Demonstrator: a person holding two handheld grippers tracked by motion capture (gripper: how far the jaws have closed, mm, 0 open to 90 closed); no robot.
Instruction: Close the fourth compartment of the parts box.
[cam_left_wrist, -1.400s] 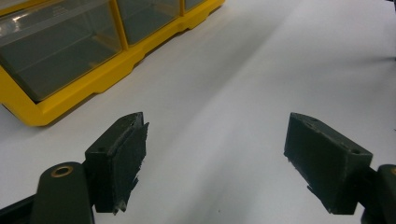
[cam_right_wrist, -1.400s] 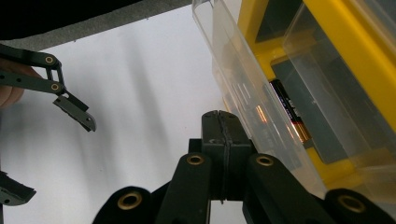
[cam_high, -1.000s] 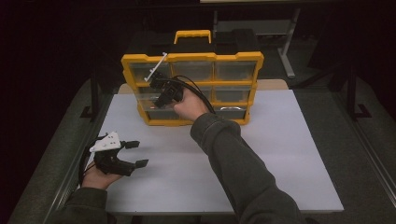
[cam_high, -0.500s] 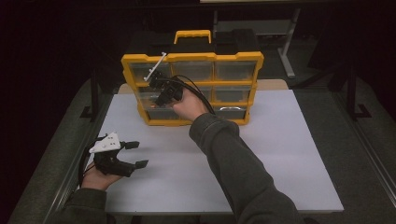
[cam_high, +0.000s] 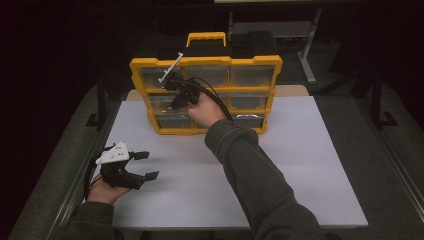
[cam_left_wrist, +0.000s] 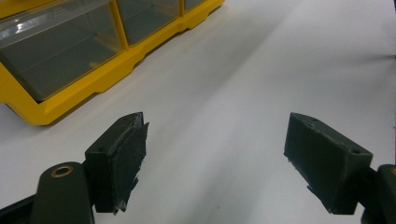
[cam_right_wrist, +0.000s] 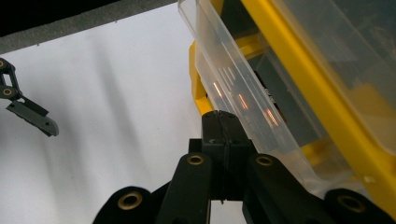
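One clear drawer (cam_right_wrist: 243, 98) against shut right claw (cam_right_wrist: 219, 116), left claw (cam_high: 141, 165) apart.

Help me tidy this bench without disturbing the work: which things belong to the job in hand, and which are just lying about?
In the job:
- yellow drawer organizer
- clear drawer, middle row at the left, partly pulled out
- right gripper, jaws together at that drawer's front edge

Not in use:
- left gripper, jaws wide apart, resting low near the table's left edge
- organizer's other drawers, closed

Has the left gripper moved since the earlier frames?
No. The left gripper sits at the same spot by the table's near-left edge, jaws open, well short of the yellow organizer.
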